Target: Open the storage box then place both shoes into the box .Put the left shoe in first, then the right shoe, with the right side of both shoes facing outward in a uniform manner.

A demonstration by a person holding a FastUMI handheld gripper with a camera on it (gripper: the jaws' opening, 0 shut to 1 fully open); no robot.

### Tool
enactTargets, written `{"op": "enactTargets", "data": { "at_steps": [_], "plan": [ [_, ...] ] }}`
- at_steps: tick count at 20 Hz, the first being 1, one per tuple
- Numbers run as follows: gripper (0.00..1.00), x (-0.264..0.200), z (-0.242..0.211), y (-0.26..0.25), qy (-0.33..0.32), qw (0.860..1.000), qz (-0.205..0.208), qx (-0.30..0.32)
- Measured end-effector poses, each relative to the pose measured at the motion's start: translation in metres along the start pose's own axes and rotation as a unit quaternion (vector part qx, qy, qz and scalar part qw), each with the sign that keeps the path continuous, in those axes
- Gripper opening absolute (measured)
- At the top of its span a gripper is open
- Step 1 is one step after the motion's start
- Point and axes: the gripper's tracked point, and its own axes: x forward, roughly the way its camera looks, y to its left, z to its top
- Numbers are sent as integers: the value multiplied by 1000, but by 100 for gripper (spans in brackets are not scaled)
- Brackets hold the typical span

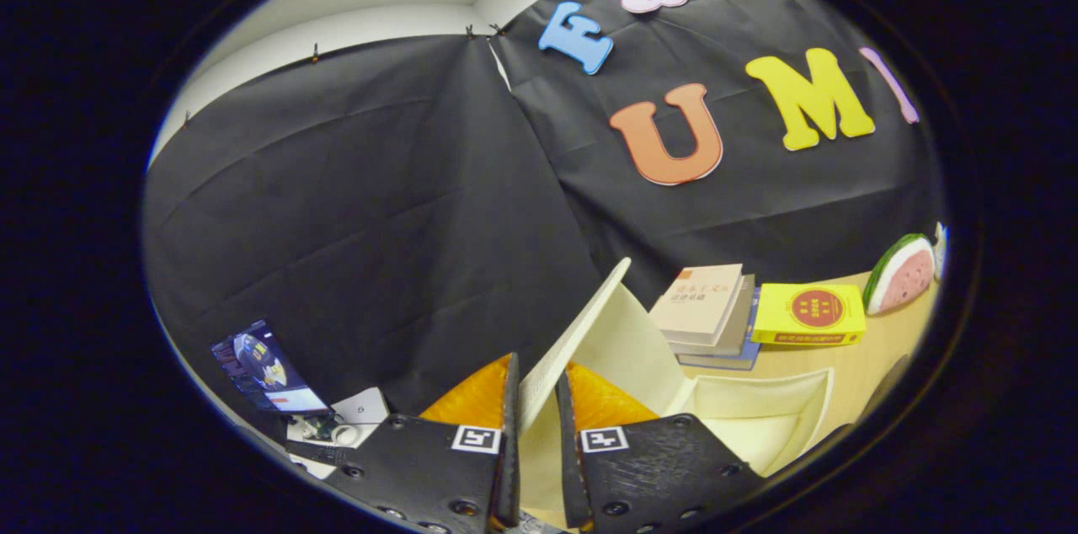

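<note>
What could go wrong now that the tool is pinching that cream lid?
The tool grips only the thin edge of the raised lid, so the lid could slip out and drop back over the open box. The lid also tilts toward the stacked books and the yellow box just beyond the box; swinging it further might knock them.

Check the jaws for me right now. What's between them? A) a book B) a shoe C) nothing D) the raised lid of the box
D: the gripper has its jaws closed on the thin edge of the cream lid, which stands tilted up above the open box; the books lie beyond on the table.
</note>
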Motion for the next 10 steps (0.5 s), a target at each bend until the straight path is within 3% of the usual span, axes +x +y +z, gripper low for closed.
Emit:
{"op": "enactTargets", "data": {
  "at_steps": [6,8,10],
  "plan": [
    [78,6,2,23,-25,999,15,-41],
    [86,2,3,26,-34,998,16,-51],
    [86,-4,7,21,-50,997,5,-60]
  ]
}}
